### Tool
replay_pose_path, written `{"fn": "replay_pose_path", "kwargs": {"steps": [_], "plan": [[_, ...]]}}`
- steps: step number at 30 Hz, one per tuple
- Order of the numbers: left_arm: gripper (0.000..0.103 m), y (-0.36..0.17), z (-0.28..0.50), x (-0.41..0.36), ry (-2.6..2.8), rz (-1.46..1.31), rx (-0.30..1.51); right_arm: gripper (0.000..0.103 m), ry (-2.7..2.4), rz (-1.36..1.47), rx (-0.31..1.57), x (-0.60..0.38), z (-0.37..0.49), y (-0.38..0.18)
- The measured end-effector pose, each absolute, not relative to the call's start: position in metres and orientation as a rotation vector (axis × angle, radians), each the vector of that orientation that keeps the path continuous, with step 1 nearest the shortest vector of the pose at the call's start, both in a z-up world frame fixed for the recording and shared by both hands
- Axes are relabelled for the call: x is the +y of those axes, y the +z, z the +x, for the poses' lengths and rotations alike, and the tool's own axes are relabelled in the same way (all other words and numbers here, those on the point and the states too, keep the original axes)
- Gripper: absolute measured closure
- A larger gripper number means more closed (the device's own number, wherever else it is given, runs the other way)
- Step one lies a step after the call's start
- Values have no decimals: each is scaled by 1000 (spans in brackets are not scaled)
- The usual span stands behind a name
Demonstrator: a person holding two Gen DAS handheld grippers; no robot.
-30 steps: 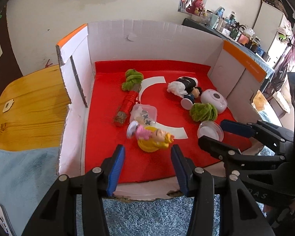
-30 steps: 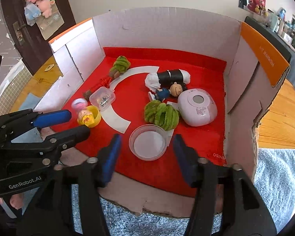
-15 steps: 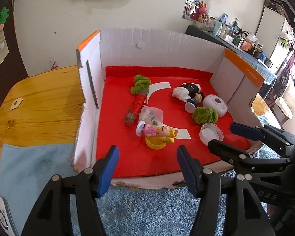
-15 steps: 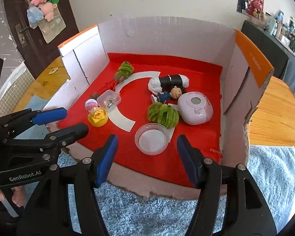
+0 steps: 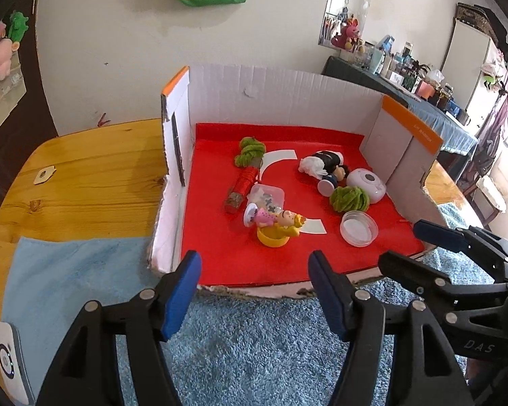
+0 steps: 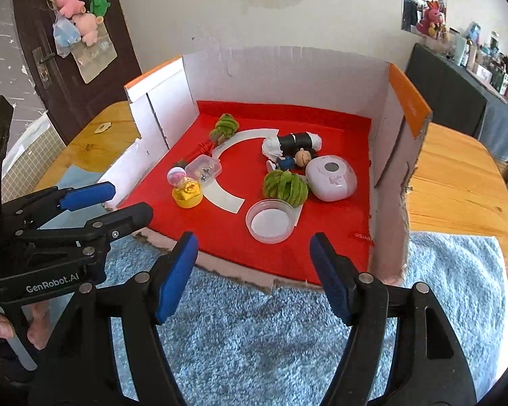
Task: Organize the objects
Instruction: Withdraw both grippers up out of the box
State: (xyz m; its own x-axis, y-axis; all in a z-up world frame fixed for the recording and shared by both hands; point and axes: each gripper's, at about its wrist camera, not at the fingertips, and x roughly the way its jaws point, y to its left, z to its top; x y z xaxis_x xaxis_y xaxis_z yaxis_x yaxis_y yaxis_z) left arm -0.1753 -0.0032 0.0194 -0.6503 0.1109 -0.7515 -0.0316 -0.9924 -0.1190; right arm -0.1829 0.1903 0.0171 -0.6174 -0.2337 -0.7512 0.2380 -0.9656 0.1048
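Left gripper opening, empty, right gripper likewise, handles cropped

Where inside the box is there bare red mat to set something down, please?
Free: the front strip of red mat before the yellow toy, and the back strip by the box wall. Crowded: around the green pompom and pink case.
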Motion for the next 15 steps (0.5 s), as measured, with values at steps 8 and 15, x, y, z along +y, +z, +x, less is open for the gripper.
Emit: {"fn": "replay_pose_path", "kwargs": {"steps": [8,15], "plan": [[27,23,-162,-5,2812,-1247,-162,31,-2640,1166,0,192,-165,24],[22,20,-149,-6,2824,-1247,-169,26,-2674,1134,-2,195,-150,27]]}}
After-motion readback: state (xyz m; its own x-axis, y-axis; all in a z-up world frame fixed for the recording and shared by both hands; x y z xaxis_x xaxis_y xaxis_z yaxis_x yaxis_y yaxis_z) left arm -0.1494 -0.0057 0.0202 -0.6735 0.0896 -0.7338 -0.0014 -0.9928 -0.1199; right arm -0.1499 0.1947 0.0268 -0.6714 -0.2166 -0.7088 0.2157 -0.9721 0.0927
